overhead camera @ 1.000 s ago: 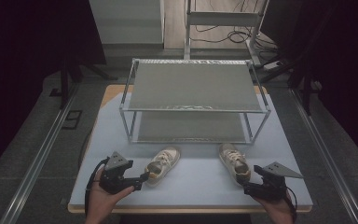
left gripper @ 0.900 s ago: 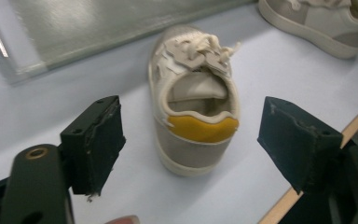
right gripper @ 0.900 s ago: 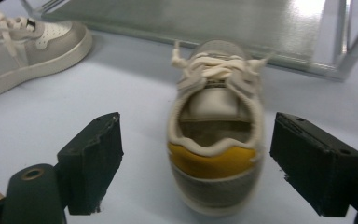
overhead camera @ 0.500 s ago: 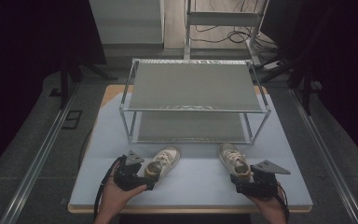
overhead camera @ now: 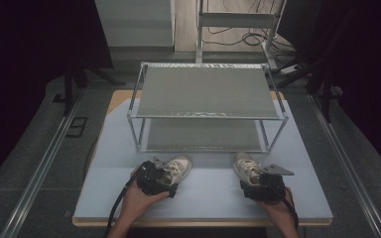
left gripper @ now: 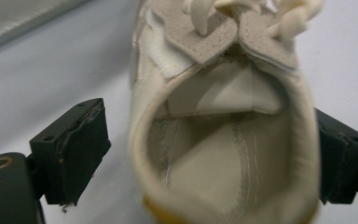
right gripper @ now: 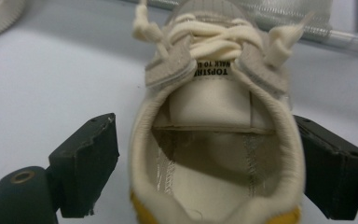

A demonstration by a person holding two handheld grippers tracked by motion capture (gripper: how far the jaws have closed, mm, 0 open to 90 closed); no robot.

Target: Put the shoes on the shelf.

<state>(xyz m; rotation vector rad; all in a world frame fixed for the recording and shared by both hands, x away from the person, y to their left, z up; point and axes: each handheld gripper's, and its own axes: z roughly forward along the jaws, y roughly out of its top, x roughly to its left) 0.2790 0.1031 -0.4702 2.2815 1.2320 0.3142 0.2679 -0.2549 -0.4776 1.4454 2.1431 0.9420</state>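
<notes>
Your left gripper (left gripper: 205, 154) has its jaws spread wide around the heel of the left shoe (left gripper: 223, 140): one pad stands clear at the lower left of the left gripper view, the other sits close against the collar at the right edge. No pinch yet. Your right gripper (right gripper: 205, 163) matches it, jaws spread either side of the right shoe (right gripper: 219, 140), a gap on the left pad, the right pad right at the rim.

Here's the change: a second ago both grippers hung back near the bottom edge of the high view, short of the heels. Now you've pushed forward, and the left gripper (overhead camera: 156, 178) and right gripper (overhead camera: 263, 186) straddle the shoes' back ends, left shoe (overhead camera: 178, 166) and right shoe (overhead camera: 245, 166) lying toes-up-frame on the worktop (overhead camera: 208, 198), just below the two-tier rack (overhead camera: 208, 94) at centre frame.

That puts you, I'd judge, ready to close on both heels and lift toward the rack.
</notes>
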